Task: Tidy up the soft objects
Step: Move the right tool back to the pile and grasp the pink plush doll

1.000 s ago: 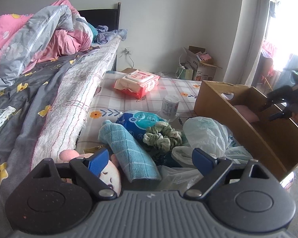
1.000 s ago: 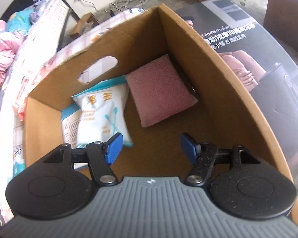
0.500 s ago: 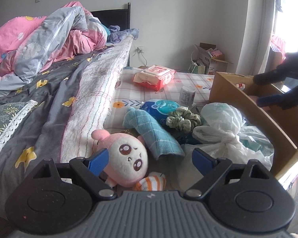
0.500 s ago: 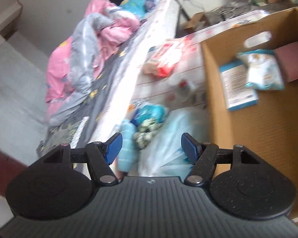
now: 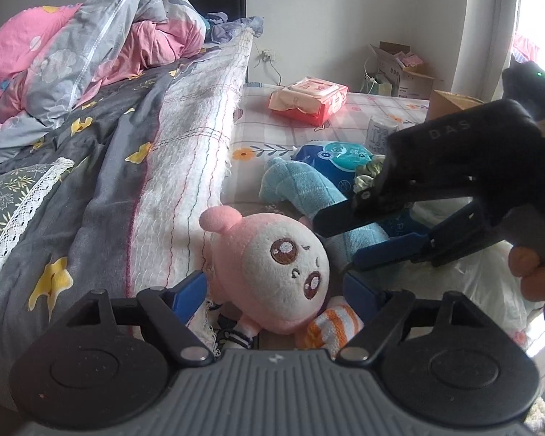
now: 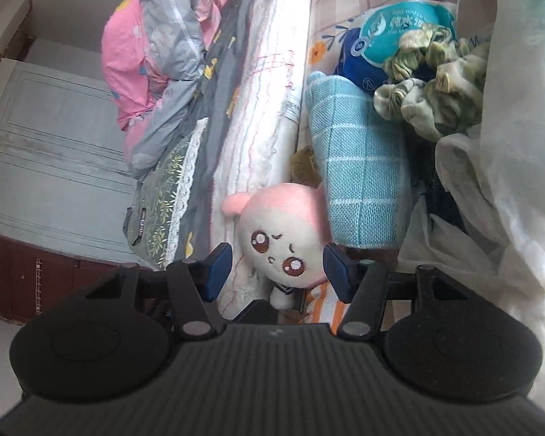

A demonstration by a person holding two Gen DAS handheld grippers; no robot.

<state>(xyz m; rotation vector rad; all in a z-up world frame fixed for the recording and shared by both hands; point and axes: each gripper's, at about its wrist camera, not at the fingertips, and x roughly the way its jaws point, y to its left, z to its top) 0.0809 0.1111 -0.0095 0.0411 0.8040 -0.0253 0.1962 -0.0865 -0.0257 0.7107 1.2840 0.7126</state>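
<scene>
The pink plush doll (image 5: pixel 272 272), light and squashy beside the blue towel (image 5: pixel 309 196), suits a head squeeze between both closing, still-empty claws: left claw (image 5: pixel 274 292), right claw (image 6: pixel 278 269).

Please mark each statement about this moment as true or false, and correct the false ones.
1. The pink plush doll lies beside the bed's edge. True.
2. The left gripper is shut on the doll. False: its jaws are open around it.
3. The green scrunchie rests on the blue wet-wipes pack. True.
4. The rolled blue towel is red. False: it is light blue, checked.
5. The right gripper holds the towel. False: it is empty, open.
</scene>
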